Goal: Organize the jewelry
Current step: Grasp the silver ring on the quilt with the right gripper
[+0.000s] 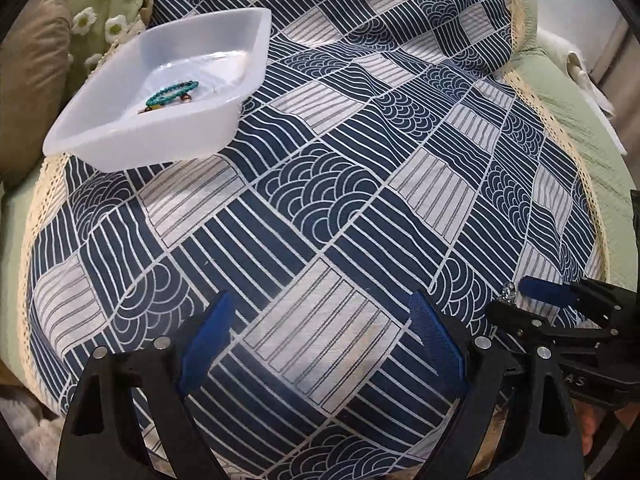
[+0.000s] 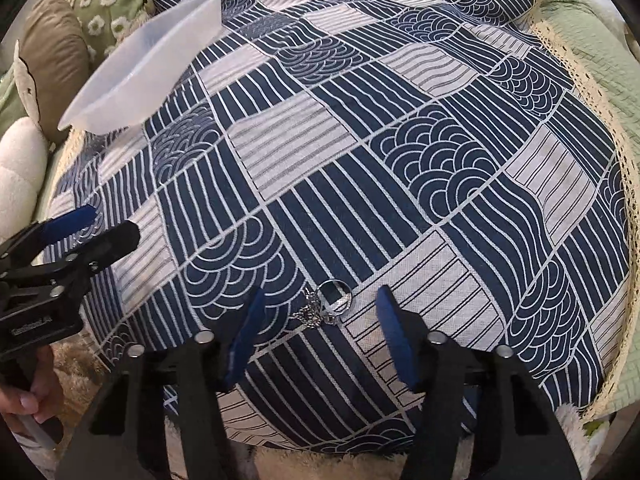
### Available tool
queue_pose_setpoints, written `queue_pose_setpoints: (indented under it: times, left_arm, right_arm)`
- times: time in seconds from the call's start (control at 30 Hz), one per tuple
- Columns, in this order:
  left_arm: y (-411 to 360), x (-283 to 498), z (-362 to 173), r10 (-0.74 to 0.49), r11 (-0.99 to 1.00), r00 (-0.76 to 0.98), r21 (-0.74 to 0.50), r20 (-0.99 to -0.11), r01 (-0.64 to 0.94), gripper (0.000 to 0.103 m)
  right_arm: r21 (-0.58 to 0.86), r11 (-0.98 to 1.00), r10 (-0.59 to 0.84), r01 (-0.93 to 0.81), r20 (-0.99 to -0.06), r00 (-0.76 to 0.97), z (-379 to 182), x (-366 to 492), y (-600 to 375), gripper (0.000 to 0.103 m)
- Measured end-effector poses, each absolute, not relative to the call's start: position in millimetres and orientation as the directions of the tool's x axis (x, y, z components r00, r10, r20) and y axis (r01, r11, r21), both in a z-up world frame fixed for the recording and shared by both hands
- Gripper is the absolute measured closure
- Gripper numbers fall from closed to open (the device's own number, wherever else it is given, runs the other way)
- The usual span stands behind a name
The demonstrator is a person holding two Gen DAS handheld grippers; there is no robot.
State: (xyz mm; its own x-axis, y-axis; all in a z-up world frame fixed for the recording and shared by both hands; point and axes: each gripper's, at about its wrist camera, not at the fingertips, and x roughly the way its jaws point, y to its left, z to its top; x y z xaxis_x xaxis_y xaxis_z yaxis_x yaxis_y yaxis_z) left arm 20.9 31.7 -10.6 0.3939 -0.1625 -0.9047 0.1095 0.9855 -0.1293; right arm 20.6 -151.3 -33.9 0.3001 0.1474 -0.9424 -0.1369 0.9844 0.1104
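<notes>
A translucent white plastic tray (image 1: 224,120) sits at the far left of the patterned cloth; it holds a teal beaded bracelet (image 1: 172,92) and a small dark piece. The tray also shows in the right wrist view (image 2: 132,76). A silver ring with a fine chain (image 2: 330,300) lies on the cloth just ahead of my right gripper (image 2: 320,300), between its open blue fingers. My left gripper (image 1: 322,308) is open and empty over bare cloth. The right gripper also shows at the right edge of the left wrist view (image 1: 516,298), next to the silver jewelry (image 1: 508,292).
A navy-and-white patterned cloth (image 1: 340,200) with lace trim covers a green bedspread (image 1: 592,128). A green daisy cushion (image 1: 100,12) and a brown pillow (image 2: 56,60) lie behind the tray. A fluffy white rug (image 2: 304,460) lies below the front edge.
</notes>
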Motion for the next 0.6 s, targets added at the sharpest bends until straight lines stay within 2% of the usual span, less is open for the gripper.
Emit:
queue_pose_setpoints:
  times: [0.1, 0.2, 0.6]
  left_arm:
    - [30, 21, -11, -0.166, 0.985, 0.389, -0.131, -0.906, 0.115, 0.019]
    - [30, 20, -10, -0.17, 0.984, 0.389, -0.133, -0.906, 0.121, 0.019]
    - [32, 19, -8, -0.17, 0.984, 0.39, -0.133, -0.905, 0.121, 0.019]
  right_arm:
    - [0.107, 0.987, 0.14, -0.124, -0.941, 0.308, -35, 22, -153, 0.061]
    - [0.107, 0.988, 0.138, -0.114, -0.94, 0.312, -36, 24, -156, 0.079]
    - [0.148, 0.982, 0.181, -0.116, -0.913, 0.366, -22, 23, -160, 0.079]
